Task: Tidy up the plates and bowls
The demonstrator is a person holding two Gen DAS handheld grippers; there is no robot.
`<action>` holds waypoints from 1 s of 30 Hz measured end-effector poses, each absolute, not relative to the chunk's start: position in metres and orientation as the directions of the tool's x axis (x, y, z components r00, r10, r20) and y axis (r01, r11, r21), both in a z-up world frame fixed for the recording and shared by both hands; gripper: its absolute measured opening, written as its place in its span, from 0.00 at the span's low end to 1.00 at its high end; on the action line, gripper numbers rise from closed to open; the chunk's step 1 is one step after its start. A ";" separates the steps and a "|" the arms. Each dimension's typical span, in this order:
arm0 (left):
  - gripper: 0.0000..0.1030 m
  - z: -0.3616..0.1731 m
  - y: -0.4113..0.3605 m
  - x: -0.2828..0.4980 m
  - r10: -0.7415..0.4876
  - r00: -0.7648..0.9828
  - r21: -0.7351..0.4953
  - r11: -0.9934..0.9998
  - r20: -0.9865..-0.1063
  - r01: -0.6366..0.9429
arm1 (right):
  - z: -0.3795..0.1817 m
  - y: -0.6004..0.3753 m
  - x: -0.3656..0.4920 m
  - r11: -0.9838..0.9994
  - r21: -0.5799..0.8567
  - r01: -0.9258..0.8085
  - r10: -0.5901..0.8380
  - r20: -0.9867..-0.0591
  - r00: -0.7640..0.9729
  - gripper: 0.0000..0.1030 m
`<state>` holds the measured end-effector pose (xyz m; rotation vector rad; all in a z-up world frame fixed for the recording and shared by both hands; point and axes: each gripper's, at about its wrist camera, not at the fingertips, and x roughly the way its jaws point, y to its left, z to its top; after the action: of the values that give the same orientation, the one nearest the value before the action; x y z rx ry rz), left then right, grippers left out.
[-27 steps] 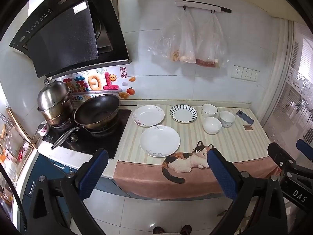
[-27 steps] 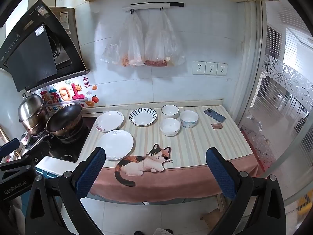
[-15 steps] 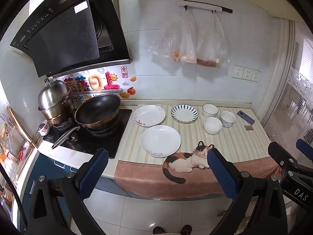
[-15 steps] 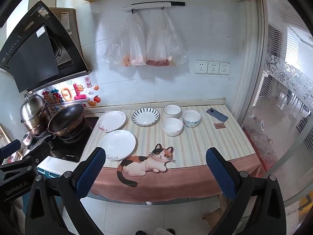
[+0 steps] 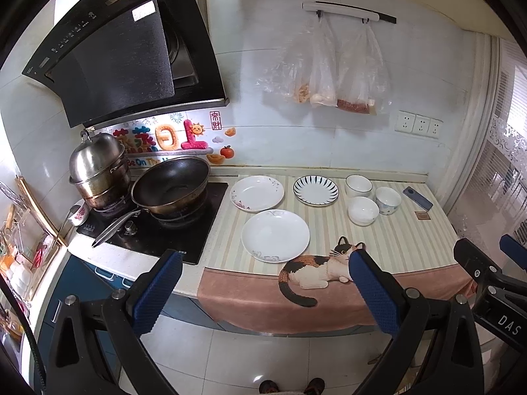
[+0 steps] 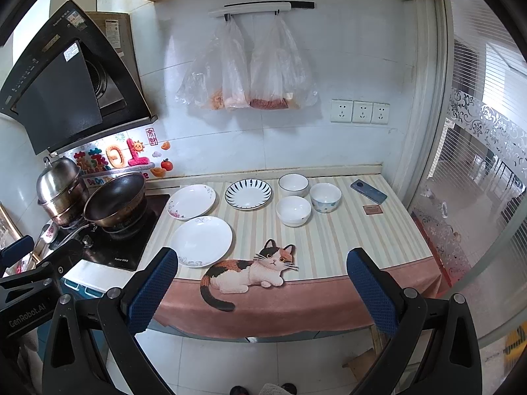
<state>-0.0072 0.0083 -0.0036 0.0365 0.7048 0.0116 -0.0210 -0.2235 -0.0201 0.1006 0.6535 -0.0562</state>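
Both tongs hang in the air short of the table's front edge, well apart from any dish: the left tongs (image 5: 265,283) and the right tongs (image 6: 262,284) each stand spread wide with their blue-padded fingers empty.

On the striped cloth of the table (image 6: 332,240) lie 3 plates and 3 bowls. A large plain white ceramic plate (image 5: 275,235) sits nearest the front, just behind the printed calico cat (image 5: 316,271). Behind it, beside the black stove, is a white plate with small pink flowers on its rim (image 5: 257,193), and to its right a white plate with dark blue radial stripes (image 5: 315,190). Further right, 3 small bowls cluster close together: a white bowl with a dark rim (image 5: 358,186) at the back, a plain white bowl (image 5: 363,210) in front, and a white bowl with pale blue dots (image 5: 388,200) on the right.

All 6 look like glazed ceramic, so I judge them stiff, smooth, fairly heavy for their size and likely to chip if knocked together. The plates lie flat, so the raised rim is the only place to pinch, 1 finger under the lip. A bowl is best taken across its wall, 1 finger inside and 1 outside. Glaze is slippery, so a firm grip and a gentle setting-down seem wise when stacking.
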 end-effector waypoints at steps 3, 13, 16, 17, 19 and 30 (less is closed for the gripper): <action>1.00 -0.003 0.010 -0.008 0.024 0.764 0.037 0.999 -0.645 0.000 | -0.020 -0.223 -0.021 0.994 0.076 0.084 -0.021 -0.609 0.793 1.00; 1.00 -0.002 0.012 -0.009 0.024 0.765 0.034 0.999 -0.644 -0.002 | -0.019 -0.220 -0.023 0.994 0.075 0.083 -0.021 -0.608 0.794 1.00; 1.00 -0.002 0.013 -0.009 0.023 0.765 0.034 0.999 -0.644 -0.002 | -0.019 -0.220 -0.023 0.994 0.075 0.083 -0.020 -0.608 0.794 1.00; 1.00 -0.002 0.012 -0.009 0.024 0.765 0.035 0.999 -0.644 -0.002 | -0.019 -0.220 -0.023 0.994 0.074 0.083 -0.021 -0.608 0.794 1.00; 1.00 -0.002 0.012 -0.009 0.024 0.764 0.035 0.999 -0.644 -0.002 | -0.019 -0.220 -0.023 0.994 0.074 0.083 -0.021 -0.608 0.794 1.00; 1.00 -0.001 0.013 -0.008 0.023 0.764 0.032 0.999 -0.644 -0.003 | -0.016 -0.218 -0.023 0.993 0.074 0.087 -0.025 -0.605 0.796 1.00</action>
<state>-0.0083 0.0129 -0.0012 0.0300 0.7005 0.0144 -0.0233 -0.2178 -0.0158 0.0994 0.6477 -0.0600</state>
